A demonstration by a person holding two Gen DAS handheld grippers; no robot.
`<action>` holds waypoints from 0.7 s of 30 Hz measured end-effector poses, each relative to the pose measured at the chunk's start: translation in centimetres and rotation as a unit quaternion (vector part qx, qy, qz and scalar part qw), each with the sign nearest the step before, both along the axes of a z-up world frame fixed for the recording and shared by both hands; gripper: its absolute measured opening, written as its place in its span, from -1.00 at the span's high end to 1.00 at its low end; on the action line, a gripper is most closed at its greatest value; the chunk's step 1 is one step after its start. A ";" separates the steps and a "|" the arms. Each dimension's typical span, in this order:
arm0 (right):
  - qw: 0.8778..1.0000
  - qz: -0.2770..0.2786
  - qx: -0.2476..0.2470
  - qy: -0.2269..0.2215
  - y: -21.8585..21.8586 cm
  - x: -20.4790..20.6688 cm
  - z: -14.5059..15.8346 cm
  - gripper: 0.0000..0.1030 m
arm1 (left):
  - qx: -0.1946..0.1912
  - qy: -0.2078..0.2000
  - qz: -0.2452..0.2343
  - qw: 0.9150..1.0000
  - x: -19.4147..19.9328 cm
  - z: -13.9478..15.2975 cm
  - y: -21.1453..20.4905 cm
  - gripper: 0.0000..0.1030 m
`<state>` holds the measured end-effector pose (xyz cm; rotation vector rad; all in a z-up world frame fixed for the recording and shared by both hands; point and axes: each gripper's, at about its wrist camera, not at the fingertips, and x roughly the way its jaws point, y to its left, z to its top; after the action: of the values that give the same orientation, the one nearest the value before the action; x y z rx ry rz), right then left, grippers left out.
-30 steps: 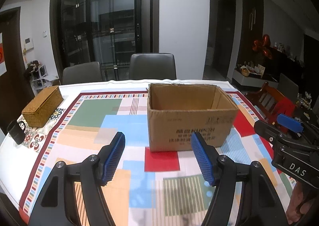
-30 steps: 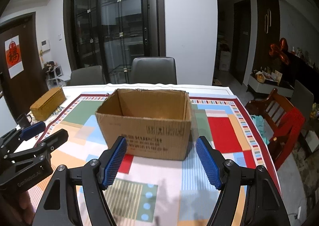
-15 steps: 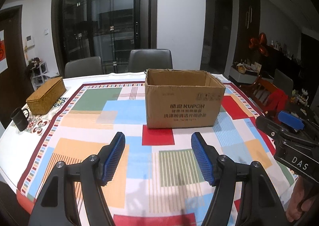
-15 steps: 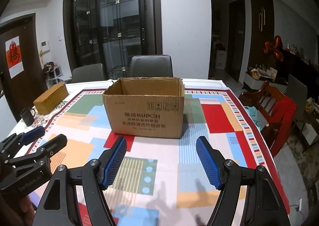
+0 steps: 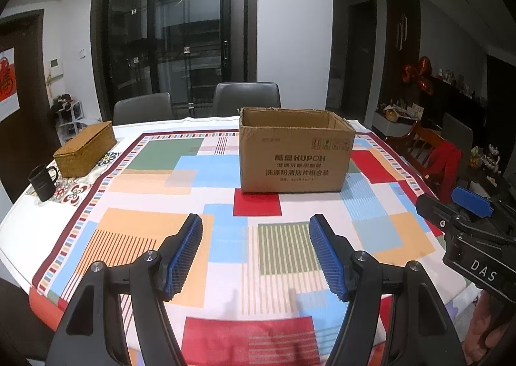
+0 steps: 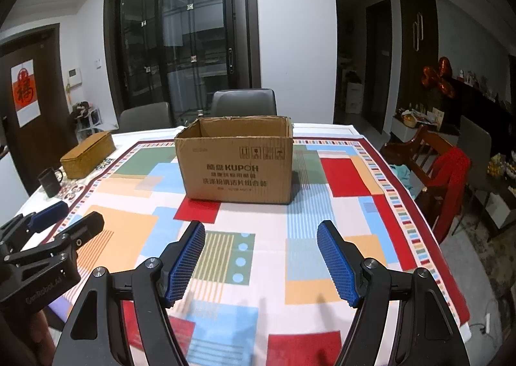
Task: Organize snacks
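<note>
An open cardboard box (image 5: 295, 153) (image 6: 237, 166) with printed lettering stands in the middle of the table on a colourful patchwork tablecloth (image 5: 225, 237) (image 6: 316, 246). Its inside is hidden from both views. My left gripper (image 5: 254, 227) hangs open over the near part of the cloth, well short of the box, with nothing between its blue pads. My right gripper (image 6: 261, 230) is open too and holds nothing. Each gripper shows at the edge of the other's view. No snacks are in sight.
A woven lidded basket (image 5: 85, 148) (image 6: 87, 154) and a black mug (image 5: 42, 182) (image 6: 50, 182) sit at the table's left side. Dark chairs (image 5: 246, 98) stand behind the table. A wooden chair with a red garment (image 6: 448, 169) stands to the right.
Both grippers have pulled back from the box toward the near table edge, so the box looks smaller and farther away. Jaw openings are unchanged.
</note>
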<state>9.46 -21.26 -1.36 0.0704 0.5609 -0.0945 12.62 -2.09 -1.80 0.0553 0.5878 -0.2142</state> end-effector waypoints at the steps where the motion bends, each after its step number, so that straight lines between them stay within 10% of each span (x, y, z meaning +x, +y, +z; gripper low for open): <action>1: 1.000 -0.002 0.000 -0.001 0.0 -0.3 0.0 -0.42 | -0.001 0.000 0.001 1.000 -0.4 0.0 0.1 -0.32; 21: 0.999 -0.028 -0.003 -0.022 -0.1 -5.5 -1.0 -0.42 | -0.020 -0.009 0.022 1.000 -5.3 -1.4 0.8 -0.32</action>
<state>4.00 -21.34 -2.32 0.0823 0.5144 -0.1491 7.30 -1.27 -3.23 0.0062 0.5664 -0.1821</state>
